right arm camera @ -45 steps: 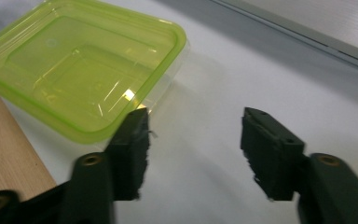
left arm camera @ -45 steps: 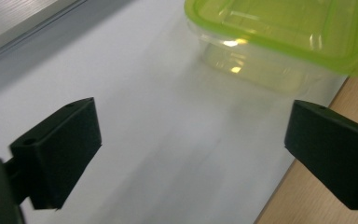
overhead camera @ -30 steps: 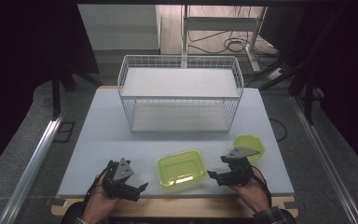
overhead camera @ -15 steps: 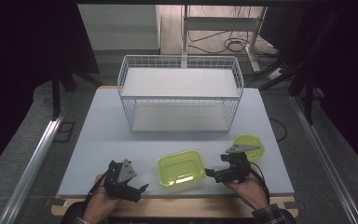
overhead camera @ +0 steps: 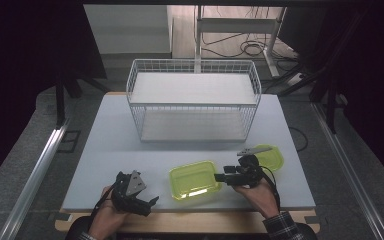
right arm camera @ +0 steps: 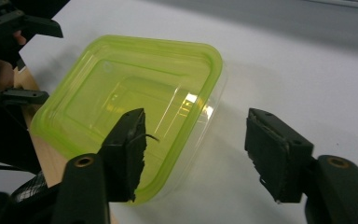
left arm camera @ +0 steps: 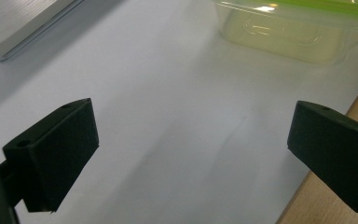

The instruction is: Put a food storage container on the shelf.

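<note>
Dark curtains and a grey floor are seen around a white table (overhead camera: 105, 150), whose near edge is bordered by a wooden strip. On the far half of the table, about in the middle between its left and right edges, a white wire rack (overhead camera: 193, 100) with two shelves is placed.

Near the front edge, a little right of the middle, a green transparent container (overhead camera: 195, 179) is lying with its opening up. In the right gripper view its rim is seen as bright green and its walls as clear. A second green piece, a lid or a similar container (overhead camera: 271, 156), is found closer to the right edge, partly hidden behind the right gripper; which of the two it is cannot be told.

The right gripper (overhead camera: 220, 177) is held by the right hand (overhead camera: 260, 190) just beside the right side of the container and is pointed to it. Its jaws are spread apart and nothing is grasped; in the right gripper view one jaw is seen over the container corner and the other over the bare table beside it.

The left gripper (overhead camera: 152, 201) is held by the left hand (overhead camera: 107, 217) at the front edge, left of the container and apart from it. Its jaws are also spread wide, with only the table surface between them.
</note>
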Demonstrator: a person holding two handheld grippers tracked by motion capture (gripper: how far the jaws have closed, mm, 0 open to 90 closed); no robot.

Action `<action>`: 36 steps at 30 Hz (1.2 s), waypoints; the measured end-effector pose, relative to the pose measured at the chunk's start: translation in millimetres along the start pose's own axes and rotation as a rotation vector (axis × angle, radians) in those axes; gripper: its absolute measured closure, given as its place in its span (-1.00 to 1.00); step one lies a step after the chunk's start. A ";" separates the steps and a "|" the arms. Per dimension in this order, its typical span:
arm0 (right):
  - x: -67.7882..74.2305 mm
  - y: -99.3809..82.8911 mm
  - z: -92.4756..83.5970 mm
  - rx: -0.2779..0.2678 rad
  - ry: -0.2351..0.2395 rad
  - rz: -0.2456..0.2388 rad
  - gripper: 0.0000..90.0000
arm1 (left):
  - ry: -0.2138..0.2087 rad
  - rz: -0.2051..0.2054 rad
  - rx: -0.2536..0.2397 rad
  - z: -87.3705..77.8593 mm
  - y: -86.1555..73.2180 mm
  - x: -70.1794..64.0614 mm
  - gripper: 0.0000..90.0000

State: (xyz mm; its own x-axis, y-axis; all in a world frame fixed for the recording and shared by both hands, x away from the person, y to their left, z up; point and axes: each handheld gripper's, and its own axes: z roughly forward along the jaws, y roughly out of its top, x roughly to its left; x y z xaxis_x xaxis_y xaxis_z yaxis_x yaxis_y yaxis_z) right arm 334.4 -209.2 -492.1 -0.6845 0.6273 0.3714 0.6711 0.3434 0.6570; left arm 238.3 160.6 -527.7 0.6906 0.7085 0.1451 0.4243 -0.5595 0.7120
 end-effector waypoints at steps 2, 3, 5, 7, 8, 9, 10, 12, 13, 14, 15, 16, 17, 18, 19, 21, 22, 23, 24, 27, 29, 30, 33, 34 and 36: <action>-2.6 1.7 4.3 0.011 0.021 0.026 0.01 | 0.001 0.003 0.003 0.2 -0.1 0.0 -0.96; -4.0 2.6 6.5 0.018 0.029 0.046 0.04 | 0.002 0.003 0.003 0.3 -0.1 -0.2 -0.96; -6.4 4.1 10.5 0.028 0.042 0.068 0.14 | 0.003 0.008 0.004 0.4 0.1 -0.4 -0.96; -8.6 5.7 14.2 0.041 0.047 0.098 0.22 | 0.006 0.017 0.009 0.0 0.3 -0.5 -0.96; -9.3 6.1 15.1 0.043 0.052 0.108 0.25 | 0.006 0.017 0.008 0.0 0.3 -0.5 -0.96; -10.3 6.4 16.3 0.046 0.056 0.121 0.28 | 0.005 0.017 0.008 0.1 0.3 -0.5 -0.96; -11.2 6.6 17.3 0.050 0.063 0.136 0.31 | 0.004 0.018 0.009 0.2 0.3 -0.5 -0.96; -13.0 6.4 19.2 0.059 0.081 0.167 0.40 | 0.004 0.022 0.009 0.3 0.4 -0.6 -0.96; -14.3 6.2 19.7 0.059 0.101 0.185 0.46 | 0.004 0.022 0.009 0.4 0.5 -0.6 -0.96; -15.0 6.4 19.7 0.066 0.113 0.209 0.51 | 0.004 0.024 0.009 0.5 0.6 -0.8 -0.96; -15.9 6.4 19.7 0.070 0.125 0.224 0.55 | 0.004 0.026 0.009 0.6 0.6 -0.9 -0.96; -16.7 6.3 20.0 0.072 0.133 0.241 0.58 | 0.004 0.026 0.009 0.8 0.8 -1.0 -0.96; -18.0 6.0 20.0 0.071 0.145 0.258 0.63 | 0.005 0.027 0.010 0.9 0.9 -1.2 -0.96; -19.8 5.6 19.8 0.069 0.164 0.277 0.67 | 0.006 0.028 0.010 0.9 1.0 -1.4 -0.96; -21.1 5.2 19.9 0.070 0.191 0.299 0.72 | 0.007 0.028 0.011 1.0 1.0 -1.5 -0.96; -22.0 4.6 19.7 0.067 0.214 0.323 0.75 | 0.008 0.029 0.010 0.9 1.0 -1.5 -0.96; -21.6 4.8 19.5 0.068 0.221 0.324 0.77 | 0.008 0.029 0.010 0.7 1.0 -1.3 -0.96; -20.9 5.0 19.3 0.068 0.224 0.320 0.77 | 0.009 0.028 0.009 0.6 1.0 -1.2 -0.96; -20.0 5.1 19.1 0.069 0.220 0.314 0.77 | 0.009 0.028 0.008 0.3 0.9 -1.0 -0.96; -19.2 4.6 18.3 0.061 0.221 0.319 0.77 | 0.010 0.018 -0.002 -0.1 0.7 -1.2 -0.96; -18.7 5.2 16.1 0.050 0.221 0.319 0.77 | 0.013 0.022 -0.001 -0.7 0.7 -0.7 -0.96; -18.7 5.2 16.1 0.050 0.221 0.319 0.77 | 0.013 0.022 -0.001 -0.7 0.7 -0.7 -0.96; -16.5 8.8 8.0 0.009 0.227 0.321 0.77 | 0.015 0.021 -0.003 -0.9 0.8 -0.4 -0.96; -16.3 10.0 6.1 -0.002 0.226 0.316 0.77 | 0.015 0.021 -0.003 -0.9 0.8 -0.4 -0.96; -15.7 11.3 4.4 -0.009 0.225 0.315 0.77 | 0.017 0.021 -0.004 -1.1 0.8 -0.2 -0.96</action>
State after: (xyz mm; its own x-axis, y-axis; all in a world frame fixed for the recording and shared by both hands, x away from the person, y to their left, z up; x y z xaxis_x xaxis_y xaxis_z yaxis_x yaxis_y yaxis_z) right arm 354.0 -212.0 -493.3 -0.4916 0.5318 0.6896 0.8564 0.1517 0.4935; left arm 237.8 160.5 -526.4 0.6892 0.7040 0.1713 0.4079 -0.5724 0.7113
